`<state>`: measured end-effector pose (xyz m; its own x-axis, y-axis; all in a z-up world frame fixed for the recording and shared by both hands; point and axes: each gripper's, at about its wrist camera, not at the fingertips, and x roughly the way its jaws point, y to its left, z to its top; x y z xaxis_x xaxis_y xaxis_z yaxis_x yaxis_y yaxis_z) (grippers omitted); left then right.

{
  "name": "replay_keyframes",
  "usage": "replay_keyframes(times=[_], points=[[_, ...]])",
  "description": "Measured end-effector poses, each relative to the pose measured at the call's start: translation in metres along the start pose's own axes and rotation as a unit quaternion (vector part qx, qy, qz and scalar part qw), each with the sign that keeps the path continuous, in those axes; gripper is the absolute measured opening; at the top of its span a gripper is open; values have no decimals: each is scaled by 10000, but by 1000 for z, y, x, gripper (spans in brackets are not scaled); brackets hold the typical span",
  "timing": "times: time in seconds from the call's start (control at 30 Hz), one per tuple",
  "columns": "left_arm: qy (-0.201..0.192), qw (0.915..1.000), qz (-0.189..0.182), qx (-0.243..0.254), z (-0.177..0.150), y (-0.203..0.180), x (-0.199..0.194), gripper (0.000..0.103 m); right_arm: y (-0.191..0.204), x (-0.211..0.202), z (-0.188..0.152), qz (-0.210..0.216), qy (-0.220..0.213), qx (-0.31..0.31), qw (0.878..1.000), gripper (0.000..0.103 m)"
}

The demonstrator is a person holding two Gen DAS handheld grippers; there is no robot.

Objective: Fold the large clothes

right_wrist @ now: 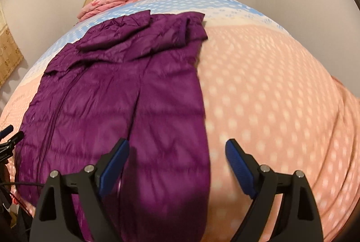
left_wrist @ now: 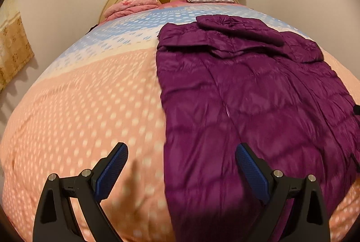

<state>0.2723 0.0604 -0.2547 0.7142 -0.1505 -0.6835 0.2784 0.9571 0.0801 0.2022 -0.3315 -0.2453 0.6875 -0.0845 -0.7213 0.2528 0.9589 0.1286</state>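
The purple padded coat [left_wrist: 247, 89] lies flat on the dotted bed cover [left_wrist: 90, 107], both the left tool [left_wrist: 181, 163] and the right tool [right_wrist: 177, 158] spread wide and empty above it, and only the right view catches another tool's tip at its left edge.

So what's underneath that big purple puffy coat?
The purple quilted coat lies flat on a pink, blue and cream dotted bedspread, which shows all round it. Whether anything sits between coat and bedspread cannot be seen; the coat covers that patch.
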Motion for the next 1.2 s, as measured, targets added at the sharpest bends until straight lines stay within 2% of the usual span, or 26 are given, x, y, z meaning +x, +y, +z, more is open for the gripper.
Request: replay_keyframes(times=[0.3,0.53,0.63,0.67,0.7,0.73,0.8,0.87,0.93,1.2], points=[[51,9999,-76,-48,-32,-4,-25,97,9,-19,-52,179,172,-59,9997,89],[220,9993,-298,-87,-49,-19,-27,94,4,-22,-63,255,224,109,9994,83],[253,9988,-411,-84,-53,-24,-26,81,11,-20,-68,180,246,44,9995,78],[272,9983,-506,-102,-53,-25,-25,71,12,-19,-69,151,284,9,9995,73],[297,9977,-595,-115,-54,-26,-26,62,13,-19,-69,135,304,-15,9994,63],[270,9975,-641,-101,-54,-28,-28,56,14,-20,-70,152,298,-23,9994,57],[163,9976,-669,115,-54,-36,-34,20,10,-21,-69,291,283,4,9992,20],[54,9971,-687,323,-51,-42,-41,9,4,-24,-68,605,243,166,9977,11],[-59,9963,-794,317,-46,-39,-48,5,4,-28,-67,708,182,166,9972,9],[-694,9924,-1007,114,-20,-10,-97,3,12,-74,-52,1186,-350,112,9923,8]])
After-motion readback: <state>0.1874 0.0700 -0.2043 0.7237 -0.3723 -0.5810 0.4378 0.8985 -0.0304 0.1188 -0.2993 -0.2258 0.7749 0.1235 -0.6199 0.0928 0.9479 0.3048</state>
